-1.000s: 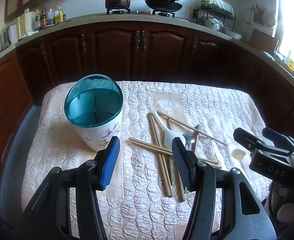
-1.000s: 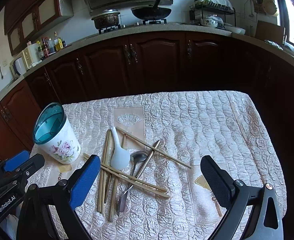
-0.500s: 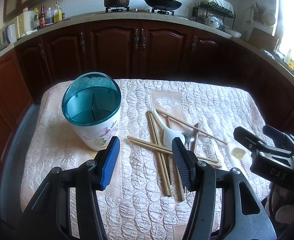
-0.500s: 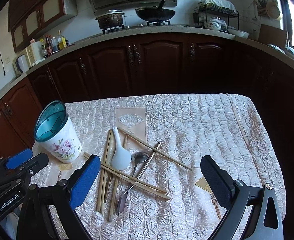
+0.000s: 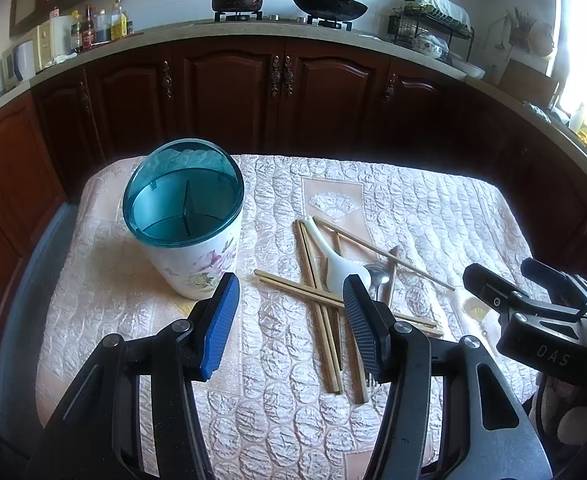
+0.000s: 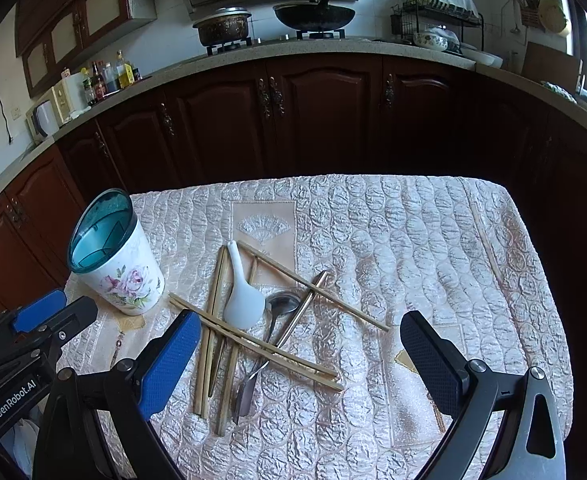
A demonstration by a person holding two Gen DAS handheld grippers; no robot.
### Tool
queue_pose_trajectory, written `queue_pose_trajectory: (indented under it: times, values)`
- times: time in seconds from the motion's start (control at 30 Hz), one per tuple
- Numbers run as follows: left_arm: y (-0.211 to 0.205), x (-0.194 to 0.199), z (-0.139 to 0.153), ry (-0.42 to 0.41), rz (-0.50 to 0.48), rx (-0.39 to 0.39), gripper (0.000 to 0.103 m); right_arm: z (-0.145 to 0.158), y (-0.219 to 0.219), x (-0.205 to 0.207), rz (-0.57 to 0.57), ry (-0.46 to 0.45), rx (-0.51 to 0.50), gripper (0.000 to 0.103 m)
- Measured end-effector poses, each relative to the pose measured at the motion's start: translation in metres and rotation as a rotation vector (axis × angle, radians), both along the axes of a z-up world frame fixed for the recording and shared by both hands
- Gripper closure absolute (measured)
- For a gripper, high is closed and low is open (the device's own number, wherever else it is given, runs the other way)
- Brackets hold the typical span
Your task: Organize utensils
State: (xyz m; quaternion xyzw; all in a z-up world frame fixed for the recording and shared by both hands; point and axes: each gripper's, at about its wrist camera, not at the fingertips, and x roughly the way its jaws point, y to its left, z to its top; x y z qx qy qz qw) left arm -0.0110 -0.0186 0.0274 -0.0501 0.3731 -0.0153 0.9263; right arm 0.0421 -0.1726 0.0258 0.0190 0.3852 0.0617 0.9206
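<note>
A white floral utensil holder [image 5: 191,236] with a teal divided insert stands upright and empty at the table's left; it also shows in the right wrist view [image 6: 113,256]. A pile of several wooden chopsticks [image 6: 253,344], a white ceramic spoon [image 6: 242,296] and a metal spoon [image 6: 277,308] lies crossed in the middle, seen too in the left wrist view [image 5: 325,308]. My left gripper [image 5: 289,328] is open and empty above the near edge, just short of the pile. My right gripper [image 6: 297,364] is wide open and empty, hovering near the pile's near side.
The table carries a quilted cream cloth [image 6: 413,248]. Dark wooden cabinets [image 6: 293,112] ring it closely behind and at both sides. The counter holds a pot, a wok, bottles and a dish rack. Each gripper shows at the edge of the other's view.
Both grippers have risen and pulled back slightly, so the table sits a little lower in view. Nothing on the table has moved.
</note>
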Motion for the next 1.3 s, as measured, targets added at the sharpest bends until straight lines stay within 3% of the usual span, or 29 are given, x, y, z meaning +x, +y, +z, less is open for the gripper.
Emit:
queue_pose_trajectory:
  times: [0.53, 0.9, 1.3]
  values:
    - [0.005, 0.001, -0.007, 0.016, 0.018, -0.037, 0.049, -0.006, 0.007, 0.002, 0.039, 0.011, 0.002, 0.003]
    - [0.017, 0.006, -0.024, 0.081, 0.049, -0.089, 0.049, -0.016, 0.015, 0.008, 0.078, 0.040, 0.006, 0.005]
    - [0.023, 0.013, -0.044, 0.142, 0.071, -0.115, 0.049, -0.037, 0.017, 0.036, 0.140, 0.076, -0.017, 0.016]
